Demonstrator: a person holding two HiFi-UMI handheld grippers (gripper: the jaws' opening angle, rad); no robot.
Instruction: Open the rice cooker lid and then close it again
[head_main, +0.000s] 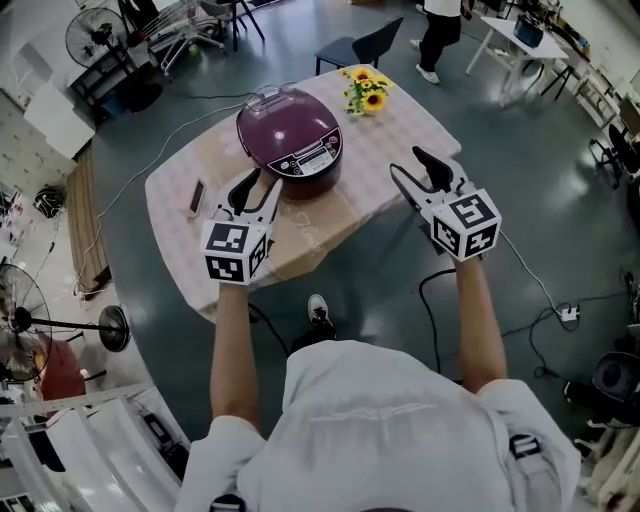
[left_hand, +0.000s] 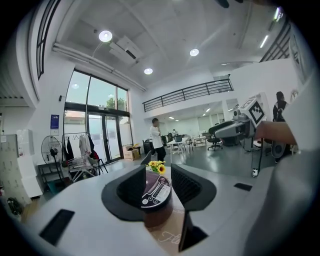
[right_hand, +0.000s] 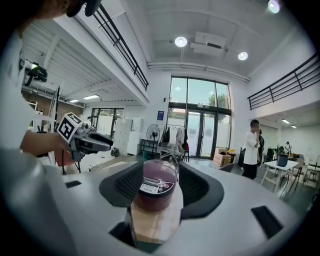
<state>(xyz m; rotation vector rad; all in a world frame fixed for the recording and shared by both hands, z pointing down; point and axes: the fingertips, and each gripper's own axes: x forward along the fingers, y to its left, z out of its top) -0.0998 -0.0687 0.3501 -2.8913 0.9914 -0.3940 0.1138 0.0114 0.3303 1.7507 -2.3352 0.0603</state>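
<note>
The rice cooker (head_main: 290, 142) stands lid shut mid-counter (head_main: 400, 120), near the sunflowers (head_main: 365, 90). Its shell looks rigid, glossy and probably slippery; the body seems heavy enough to stay put. The best hold is likely the lid's front edge just above the control panel (head_main: 315, 160). The body is round with no long axis, and the panel faces the person. The left hand-held gripper (head_main: 262, 186) and right hand-held gripper (head_main: 410, 163) are both released, empty and short of it

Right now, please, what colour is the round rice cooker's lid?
Glossy purple lid, clearest in head view.
</note>
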